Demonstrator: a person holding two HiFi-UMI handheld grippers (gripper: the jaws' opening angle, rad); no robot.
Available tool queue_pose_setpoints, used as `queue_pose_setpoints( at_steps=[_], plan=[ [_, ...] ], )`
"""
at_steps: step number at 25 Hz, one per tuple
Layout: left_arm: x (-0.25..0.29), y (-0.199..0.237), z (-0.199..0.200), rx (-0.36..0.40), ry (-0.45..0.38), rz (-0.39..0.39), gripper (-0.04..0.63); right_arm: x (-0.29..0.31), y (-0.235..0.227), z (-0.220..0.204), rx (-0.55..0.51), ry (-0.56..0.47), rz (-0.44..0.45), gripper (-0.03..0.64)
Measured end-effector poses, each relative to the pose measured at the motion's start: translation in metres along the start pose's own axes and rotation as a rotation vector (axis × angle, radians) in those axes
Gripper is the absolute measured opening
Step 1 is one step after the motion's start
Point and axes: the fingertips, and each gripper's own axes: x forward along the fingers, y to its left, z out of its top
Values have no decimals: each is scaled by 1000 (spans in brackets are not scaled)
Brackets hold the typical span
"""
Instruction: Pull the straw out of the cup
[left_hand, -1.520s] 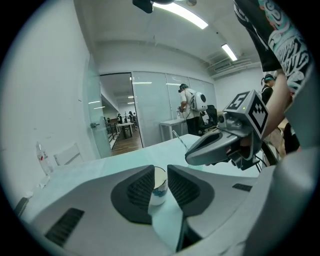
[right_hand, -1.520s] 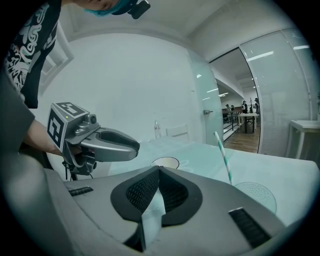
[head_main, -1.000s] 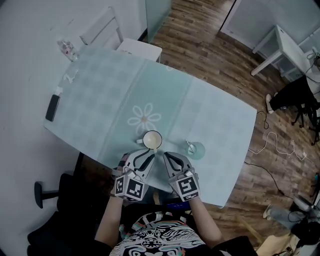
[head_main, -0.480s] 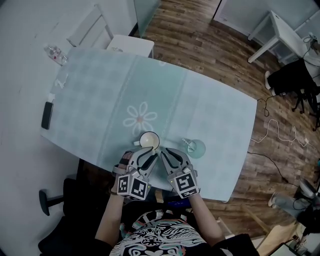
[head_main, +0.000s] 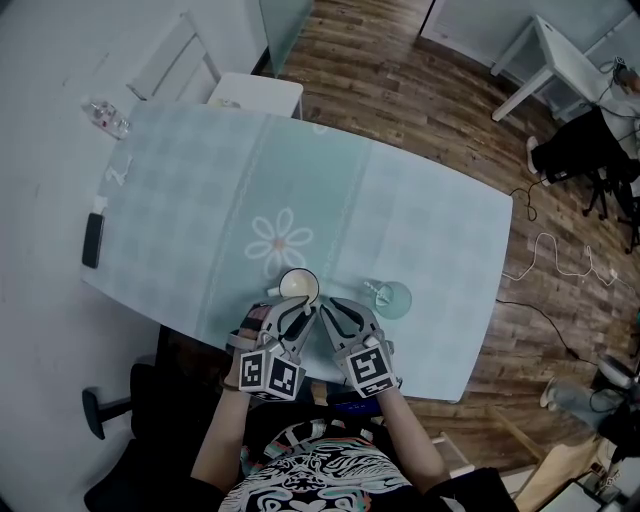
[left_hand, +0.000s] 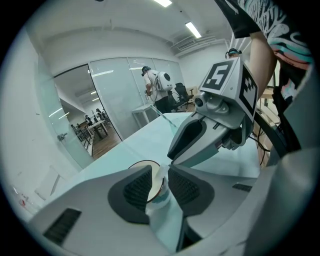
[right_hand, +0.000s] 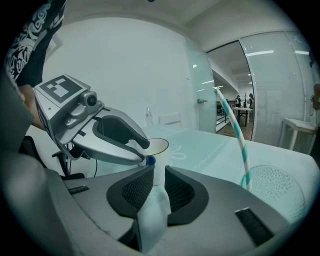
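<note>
A clear glass cup (head_main: 393, 300) holds a teal-and-white striped straw (head_main: 377, 291) near the table's front edge; the straw (right_hand: 236, 136) leans up out of the cup (right_hand: 276, 192) on the right of the right gripper view. A white mug (head_main: 299, 286) stands left of the cup. My left gripper (head_main: 293, 315) sits just in front of the mug; its jaws have just been closing, a narrow gap remains, and nothing is gripped. The mug (left_hand: 143, 176) shows through that gap beyond the left gripper (left_hand: 162, 172). My right gripper (head_main: 332, 312) (right_hand: 159, 175) lies beside it, slightly open, left of the cup.
The mint-green cloth (head_main: 200, 200) covers the table. A dark phone (head_main: 92, 240) and a plastic bottle (head_main: 105, 115) lie at its left side. A white chair (head_main: 255, 92) stands behind. A cable (head_main: 560, 268) trails on the wood floor at right.
Both grippers have sunk a little toward the table in front of the mug. The left one has rolled slightly. Mug, cup and straw stay put.
</note>
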Motion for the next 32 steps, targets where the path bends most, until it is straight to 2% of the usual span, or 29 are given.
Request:
queue_pose_setpoints(
  at_steps=[14,19,32],
  plan=[
    [0,1,0,23,-4,-16,98,2,-1,1,10,8,1,63],
    [-4,5,5,12,-27,7,72,2,2,1,15,6,7,63],
    [-16,16,8,-24,-47,47,72,-5,2,9,58,-27,9,63]
  ],
)
